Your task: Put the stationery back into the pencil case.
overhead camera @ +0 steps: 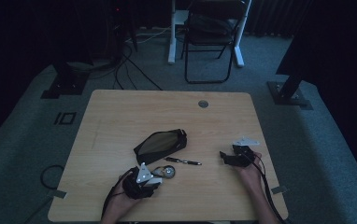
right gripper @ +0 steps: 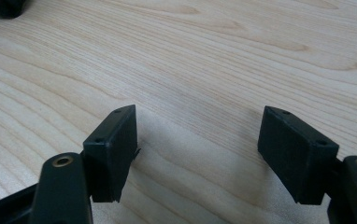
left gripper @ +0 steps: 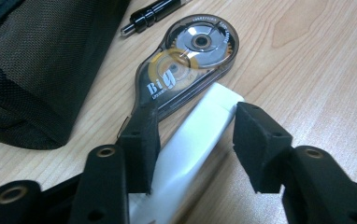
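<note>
A white oblong block [left gripper: 189, 154] lies on the wooden table [overhead camera: 120, 112] between the jaws of my left gripper [left gripper: 195, 140]. The left pad is against its side and the right pad stands a little off it, so the gripper is open. Just beyond the block lies a clear correction-tape dispenser [left gripper: 190, 60] [overhead camera: 168, 171]. A black pen [left gripper: 155, 14] [overhead camera: 183, 161] lies past that. A black fabric pouch [overhead camera: 160, 143] [left gripper: 36, 60] rests to the left. My right gripper [right gripper: 197, 144] [overhead camera: 223, 156] hovers low over bare wood at the right, open and holding nothing.
A round cable grommet [overhead camera: 203, 103] sits near the table's far edge. Beyond the table stand a folding chair [overhead camera: 211, 37] and stand legs with cables on the carpet. Bare wood stretches across the table's far half and left side.
</note>
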### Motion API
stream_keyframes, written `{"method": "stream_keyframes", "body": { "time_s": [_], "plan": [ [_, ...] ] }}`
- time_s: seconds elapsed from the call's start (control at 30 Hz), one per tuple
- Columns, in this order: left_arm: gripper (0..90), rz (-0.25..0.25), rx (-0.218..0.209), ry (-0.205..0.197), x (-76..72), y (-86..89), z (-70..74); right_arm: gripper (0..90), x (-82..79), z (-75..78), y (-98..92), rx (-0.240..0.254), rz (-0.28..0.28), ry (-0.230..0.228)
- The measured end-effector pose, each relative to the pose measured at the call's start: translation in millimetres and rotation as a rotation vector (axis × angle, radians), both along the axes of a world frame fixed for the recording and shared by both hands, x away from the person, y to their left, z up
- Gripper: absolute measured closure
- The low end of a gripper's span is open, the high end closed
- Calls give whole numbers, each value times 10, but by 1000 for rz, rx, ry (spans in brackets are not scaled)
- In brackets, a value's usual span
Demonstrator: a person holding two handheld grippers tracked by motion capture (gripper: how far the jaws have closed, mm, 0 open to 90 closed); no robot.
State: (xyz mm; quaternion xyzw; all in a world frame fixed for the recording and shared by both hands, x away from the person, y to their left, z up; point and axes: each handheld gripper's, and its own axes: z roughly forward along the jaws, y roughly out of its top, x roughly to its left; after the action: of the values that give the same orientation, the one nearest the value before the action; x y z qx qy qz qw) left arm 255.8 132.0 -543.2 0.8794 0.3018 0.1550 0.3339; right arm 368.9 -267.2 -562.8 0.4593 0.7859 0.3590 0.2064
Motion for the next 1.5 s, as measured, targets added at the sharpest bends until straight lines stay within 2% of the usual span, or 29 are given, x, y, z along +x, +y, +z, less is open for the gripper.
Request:
{"method": "stream_keyframes", "body": {
  "time_s": [0.13,0.3,0.47,0.73,0.9,1.5],
  "plan": [
    [562,-13,11,8,15,-47,-8,286,0,0,0,0,0,0],
    [552,-37,31,18,50,-141,-33,285,0,0,0,0,0,0],
    [548,-52,17,35,75,-192,-40,286,0,0,0,0,0,0],
    [634,-83,7,57,75,-185,-36,286,0,0,0,0,0,0],
    [700,-99,4,58,74,-194,-35,286,0,0,0,0,0,0],
    [712,-106,14,51,44,-208,-15,285,0,0,1,0,4,1]
  ]
}}
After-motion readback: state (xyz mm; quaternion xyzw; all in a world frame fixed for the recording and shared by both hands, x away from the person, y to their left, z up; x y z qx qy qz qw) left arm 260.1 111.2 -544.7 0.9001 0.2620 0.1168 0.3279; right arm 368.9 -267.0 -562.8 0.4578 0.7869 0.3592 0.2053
